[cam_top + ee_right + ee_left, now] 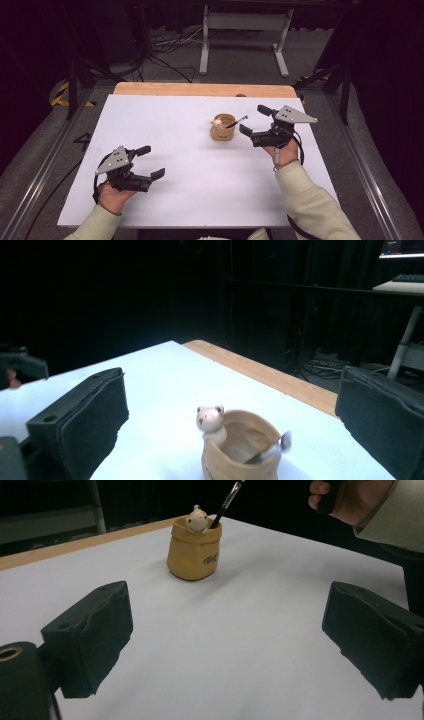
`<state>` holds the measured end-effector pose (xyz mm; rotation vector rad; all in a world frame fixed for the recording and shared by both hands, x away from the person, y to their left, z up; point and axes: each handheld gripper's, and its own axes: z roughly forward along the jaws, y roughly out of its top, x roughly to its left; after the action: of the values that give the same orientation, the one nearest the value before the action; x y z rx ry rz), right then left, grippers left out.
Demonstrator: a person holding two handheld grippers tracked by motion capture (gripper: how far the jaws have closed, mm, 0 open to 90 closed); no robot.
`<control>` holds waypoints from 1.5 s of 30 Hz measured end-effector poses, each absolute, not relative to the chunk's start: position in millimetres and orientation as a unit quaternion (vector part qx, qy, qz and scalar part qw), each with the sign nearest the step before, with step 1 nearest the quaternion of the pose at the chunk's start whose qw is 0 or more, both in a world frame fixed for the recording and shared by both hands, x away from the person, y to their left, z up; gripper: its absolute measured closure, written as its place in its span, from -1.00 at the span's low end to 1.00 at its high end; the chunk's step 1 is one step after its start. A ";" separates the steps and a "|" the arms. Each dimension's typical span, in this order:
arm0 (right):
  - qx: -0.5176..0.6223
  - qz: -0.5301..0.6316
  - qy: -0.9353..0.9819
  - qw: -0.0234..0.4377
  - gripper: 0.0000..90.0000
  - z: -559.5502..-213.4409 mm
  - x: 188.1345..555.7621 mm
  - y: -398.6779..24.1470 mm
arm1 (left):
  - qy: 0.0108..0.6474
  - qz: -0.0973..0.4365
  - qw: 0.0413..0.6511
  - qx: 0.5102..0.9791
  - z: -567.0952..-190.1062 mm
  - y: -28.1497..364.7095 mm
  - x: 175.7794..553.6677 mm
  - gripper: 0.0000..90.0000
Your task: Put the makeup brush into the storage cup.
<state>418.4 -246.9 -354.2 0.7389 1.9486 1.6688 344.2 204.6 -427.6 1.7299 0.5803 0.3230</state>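
Table (165, 165): lying white and bare around the work, giving room for pulling back.
Right gripper (253, 120): hovering just right of the cup, jaws spread wide and gripping nothing; best backing off level so a jaw isn't clipping the pen.
Left gripper (151, 162): resting near the front left, jaws wide apart and empty, well apart from the cup.
Cup (222, 128): standing upright mid-table, a small bear (210, 421) sitting on its rim.
Pen (226, 502): leaning inside the cup, tip pointing toward the right gripper.
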 end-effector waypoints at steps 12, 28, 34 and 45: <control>0.244 0.589 0.729 0.249 -1.00 -363.4 382.8 -277.1 | 0.253 0.130 0.614 0.736 -425.8 211.5 342.5 -0.87; 0.240 0.589 0.728 0.257 -1.00 -388.5 355.6 -295.4 | 0.232 0.126 0.642 0.720 -426.7 222.9 337.8 -0.94; 0.245 0.591 0.726 0.252 -1.00 -403.0 348.4 -299.5 | 0.230 0.128 0.642 0.720 -428.9 226.4 336.8 -0.94; 0.236 0.586 0.731 0.257 -1.00 -418.2 336.9 -300.3 | 0.229 0.122 0.649 0.715 -435.3 230.2 333.7 -0.94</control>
<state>336.9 -300.3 -418.2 0.6409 1.9839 1.5911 333.7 230.2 -435.3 1.6247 0.5210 0.2765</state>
